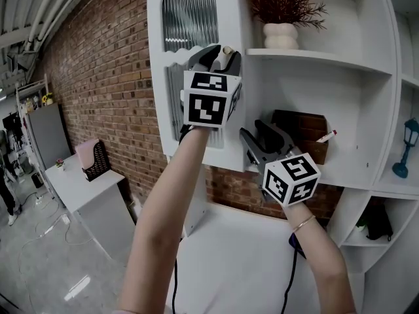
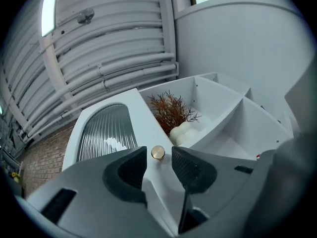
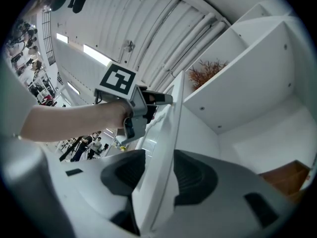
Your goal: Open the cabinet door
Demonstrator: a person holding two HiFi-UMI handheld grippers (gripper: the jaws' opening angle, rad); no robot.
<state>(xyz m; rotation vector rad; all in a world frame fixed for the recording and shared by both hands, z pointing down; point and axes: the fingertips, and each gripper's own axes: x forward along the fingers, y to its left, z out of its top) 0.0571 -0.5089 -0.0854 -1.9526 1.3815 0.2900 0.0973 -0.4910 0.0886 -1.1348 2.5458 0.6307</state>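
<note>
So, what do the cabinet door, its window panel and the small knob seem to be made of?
The cabinet door looks like white-painted wood or board; its faces are smooth and matt, and no grain shows. The window panel seems to be ribbed glass or clear plastic; fine vertical flutes blur what lies behind. The knob is probably brass-coloured metal, brushed, with a soft golden sheen.

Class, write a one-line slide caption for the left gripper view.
Open hand-held gripper frames the brass knob on the white cabinet door, untouched.
</note>
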